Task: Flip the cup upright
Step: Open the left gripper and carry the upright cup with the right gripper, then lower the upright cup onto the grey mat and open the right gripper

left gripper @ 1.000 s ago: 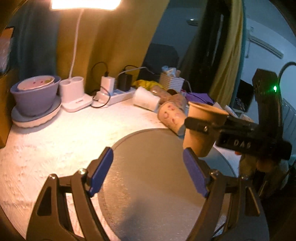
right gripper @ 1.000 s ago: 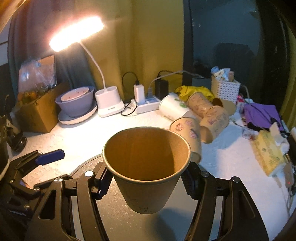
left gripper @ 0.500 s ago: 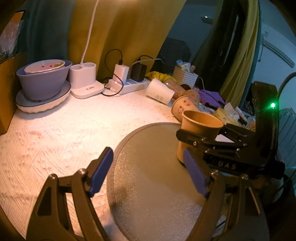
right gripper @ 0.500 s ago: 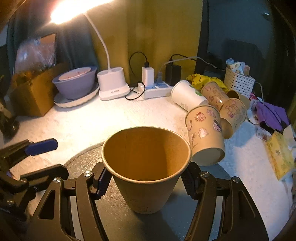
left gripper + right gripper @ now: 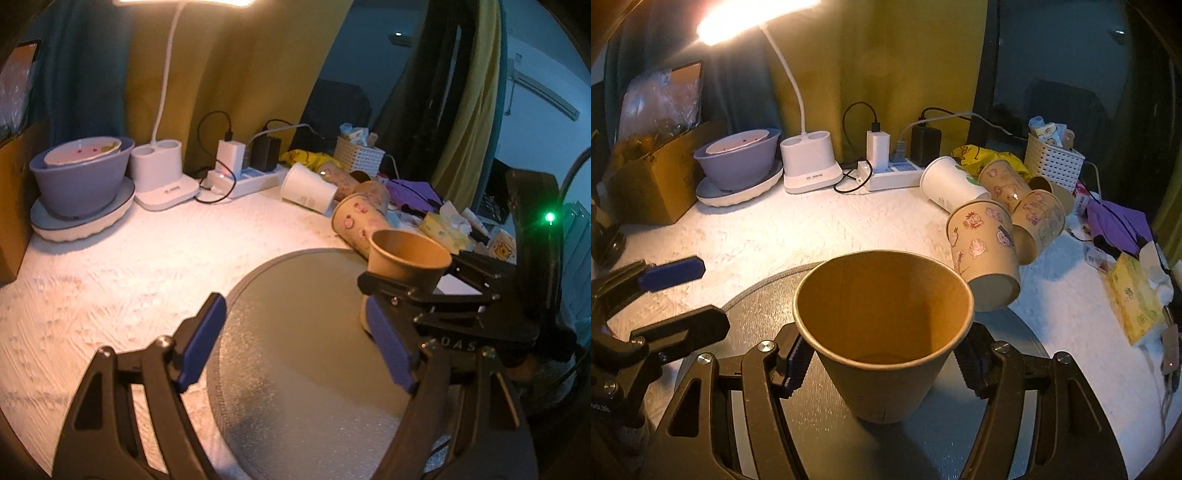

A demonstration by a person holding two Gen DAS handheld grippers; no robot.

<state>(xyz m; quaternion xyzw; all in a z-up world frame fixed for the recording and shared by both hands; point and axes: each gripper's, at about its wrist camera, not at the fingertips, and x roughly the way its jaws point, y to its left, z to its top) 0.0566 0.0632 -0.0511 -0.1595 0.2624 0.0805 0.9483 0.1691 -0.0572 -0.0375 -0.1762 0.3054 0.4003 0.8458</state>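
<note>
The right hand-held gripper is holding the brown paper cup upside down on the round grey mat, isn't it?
Not quite. The brown paper cup is upright, its open mouth facing up, as the right wrist view shows. The rest holds: the right hand-held gripper grips it, on the round grey mat.

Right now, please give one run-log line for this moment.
right claw: shut on cup | cup: upright, on mat | left claw: open, empty
</note>
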